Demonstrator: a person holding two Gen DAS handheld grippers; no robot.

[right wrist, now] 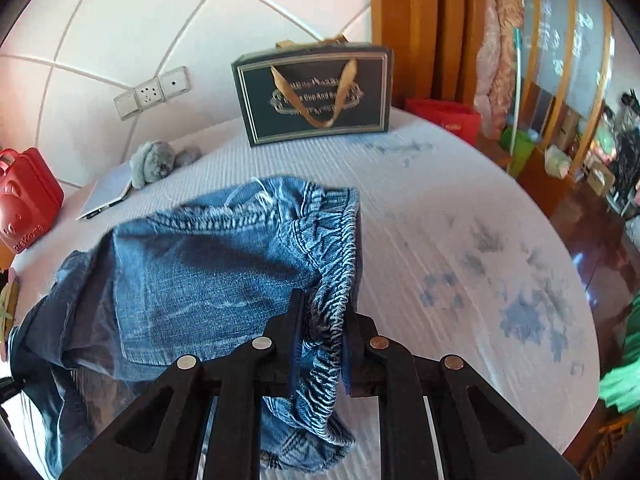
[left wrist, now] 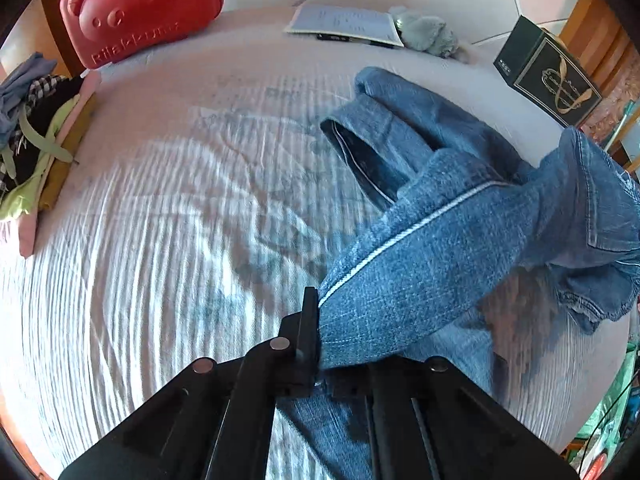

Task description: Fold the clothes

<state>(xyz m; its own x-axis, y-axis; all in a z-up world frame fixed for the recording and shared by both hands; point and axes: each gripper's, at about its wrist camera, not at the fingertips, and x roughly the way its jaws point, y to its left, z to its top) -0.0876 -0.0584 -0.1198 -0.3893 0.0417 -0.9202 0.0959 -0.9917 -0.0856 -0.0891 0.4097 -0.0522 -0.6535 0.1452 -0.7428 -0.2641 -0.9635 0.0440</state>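
Observation:
A pair of blue jeans (left wrist: 440, 248) lies crumpled across the right half of the pale striped bed sheet (left wrist: 160, 240). My left gripper (left wrist: 320, 320) is shut on a hemmed edge of one denim leg; the cloth drapes over and hides its right finger. In the right wrist view the jeans (right wrist: 192, 272) spread to the left, seat side up. My right gripper (right wrist: 324, 316) is shut on the gathered elastic waistband, which bunches between both fingers and hangs below them over the sheet (right wrist: 440, 240).
A red bear-faced suitcase (left wrist: 140, 4) stands at the back left, and a pile of folded clothes (left wrist: 36, 140) lies on the bed's left edge. An open notebook (left wrist: 344, 24), a grey plush toy (left wrist: 428, 32) and a dark gift bag (right wrist: 316, 96) line the wall side. The bed's edge and wooden floor (right wrist: 592, 240) are to the right.

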